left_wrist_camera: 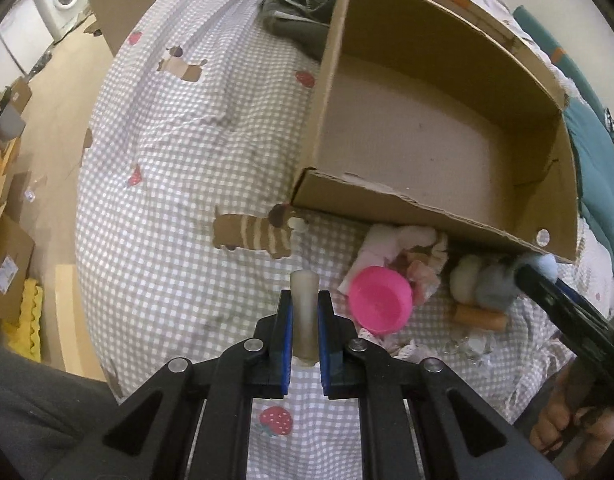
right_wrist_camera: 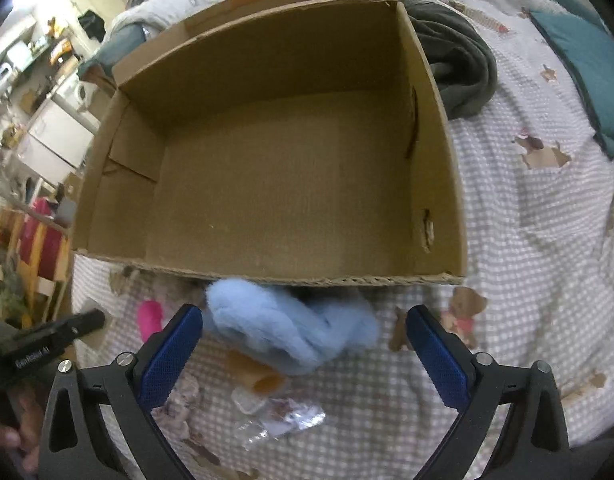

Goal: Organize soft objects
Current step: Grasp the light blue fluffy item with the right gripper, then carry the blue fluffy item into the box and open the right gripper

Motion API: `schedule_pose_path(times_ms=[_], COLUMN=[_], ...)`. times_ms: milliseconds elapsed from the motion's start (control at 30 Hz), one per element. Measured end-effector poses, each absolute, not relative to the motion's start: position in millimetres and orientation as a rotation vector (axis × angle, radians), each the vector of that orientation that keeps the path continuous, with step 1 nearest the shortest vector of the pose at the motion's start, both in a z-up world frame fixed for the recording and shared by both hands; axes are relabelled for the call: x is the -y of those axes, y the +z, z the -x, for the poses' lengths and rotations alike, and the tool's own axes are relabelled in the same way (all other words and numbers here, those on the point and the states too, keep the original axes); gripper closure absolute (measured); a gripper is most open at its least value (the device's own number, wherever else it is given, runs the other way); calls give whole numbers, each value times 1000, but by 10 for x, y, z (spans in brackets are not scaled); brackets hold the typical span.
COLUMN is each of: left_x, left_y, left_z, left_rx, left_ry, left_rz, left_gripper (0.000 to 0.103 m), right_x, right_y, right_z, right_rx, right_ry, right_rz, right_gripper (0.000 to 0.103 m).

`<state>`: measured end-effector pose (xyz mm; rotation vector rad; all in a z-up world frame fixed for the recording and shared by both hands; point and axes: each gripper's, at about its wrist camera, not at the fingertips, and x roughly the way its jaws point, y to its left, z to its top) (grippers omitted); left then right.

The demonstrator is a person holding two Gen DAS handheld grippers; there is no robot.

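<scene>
My left gripper [left_wrist_camera: 305, 312] pinches a pale foam cylinder [left_wrist_camera: 304, 304]; my right gripper [right_wrist_camera: 305, 332], spread wide, should straddle the blue wool tuft [right_wrist_camera: 283, 328] (lying just before the empty cardboard box [right_wrist_camera: 119, 152]) squarely before closing.

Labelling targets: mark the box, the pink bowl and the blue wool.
box [right_wrist_camera: 267, 184]: right wrist view, bare floor inside.
pink bowl [left_wrist_camera: 381, 302]: left wrist view, its hollow.
blue wool [right_wrist_camera: 275, 320]: right wrist view, middle of the bundle.

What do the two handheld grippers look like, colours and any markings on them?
Both are black plastic linkages with round silver pivot bolts and blue textured pads. The left gripper has flat, parallel fingers; the right gripper shows the same blue fingers. White lettering, too blurred to read reliably, marks the left one's side in the right wrist view.
</scene>
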<state>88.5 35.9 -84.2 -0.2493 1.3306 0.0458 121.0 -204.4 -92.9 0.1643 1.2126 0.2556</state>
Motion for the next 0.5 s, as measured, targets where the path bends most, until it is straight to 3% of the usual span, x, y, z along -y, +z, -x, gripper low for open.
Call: schedule_pose_path(times_ms=[67,200,500], left_x=[-375,-333,-397], left_y=[-884,-798,-560], left_z=[-901,-894,-769], left_rx=[-1330,-1321,-1217], left_ry=[45,39,52], left_rz=[260,266,248], left_gripper=[93,93,93], right_x=[2003,2023,2099], right_y=[-921,-919,-429], right_z=[-1201,-1155,-956], right_rx=[-1202,-1190,-1114], right_ry=[261,303,352], right_rz=[-120,-161,-204], right_gripper=[56,81,85])
